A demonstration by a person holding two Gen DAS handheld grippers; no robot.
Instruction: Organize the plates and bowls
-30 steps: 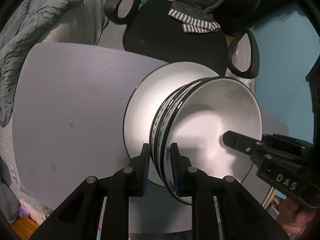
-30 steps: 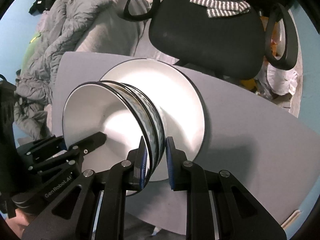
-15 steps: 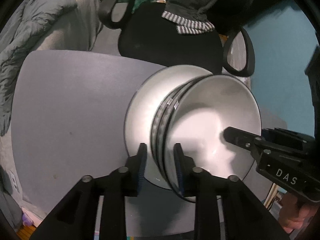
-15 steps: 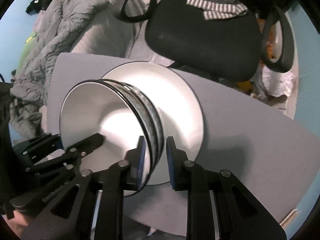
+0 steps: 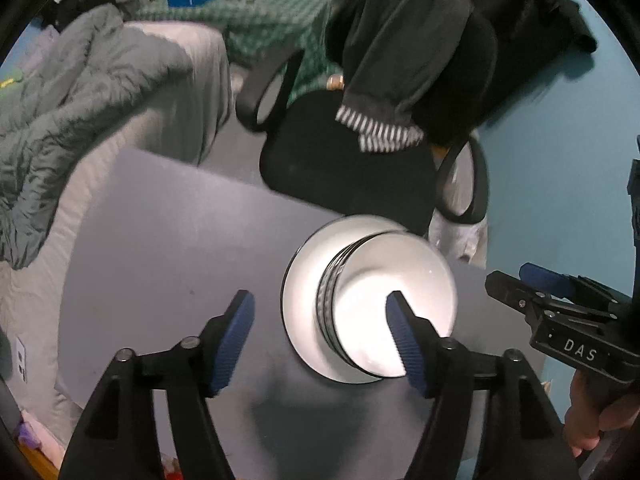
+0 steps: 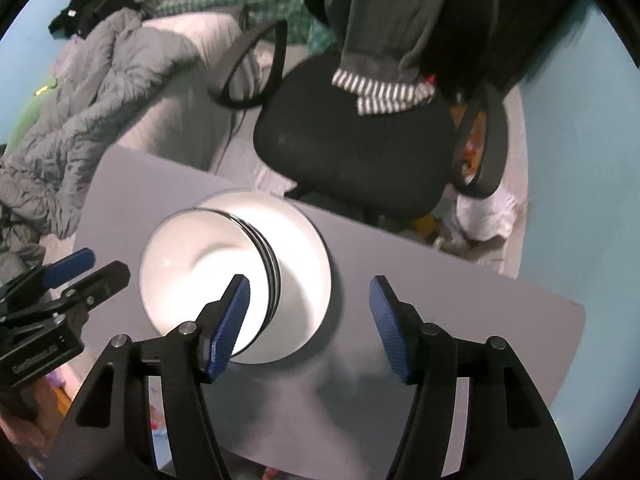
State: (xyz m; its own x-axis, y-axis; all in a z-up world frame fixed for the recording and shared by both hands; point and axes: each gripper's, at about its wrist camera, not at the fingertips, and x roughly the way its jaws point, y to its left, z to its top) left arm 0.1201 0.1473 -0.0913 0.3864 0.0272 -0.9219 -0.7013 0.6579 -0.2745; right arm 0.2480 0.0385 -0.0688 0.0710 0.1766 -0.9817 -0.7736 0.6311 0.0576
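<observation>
- The stack of bowls (image 5: 384, 312) sits nested on the white plate (image 5: 298, 300), which lies flat on the grey surface (image 5: 168, 240); judged from this, the stacking looks done, and no other plate or bowl shows on the surface.
- The left tongs (image 5: 320, 336) are spreading, with nothing pressed between the blue pads: the stack lies below and between them, clear of both.
- The right tongs (image 6: 310, 320) are also spreading and hold nothing; the stack lies under their left pad and the bare surface under their right.
- What is left, if anything, may only be pulling both tongs clear.
- How many bowls are nested cannot be counted; only dark rim lines show at the side of the stack.
- Glare washes out the top bowl's inside.
- The near edge of the surface is hidden behind the tongs' arms.
- The office chair (image 6: 352, 152) beyond the surface is blurred.
</observation>
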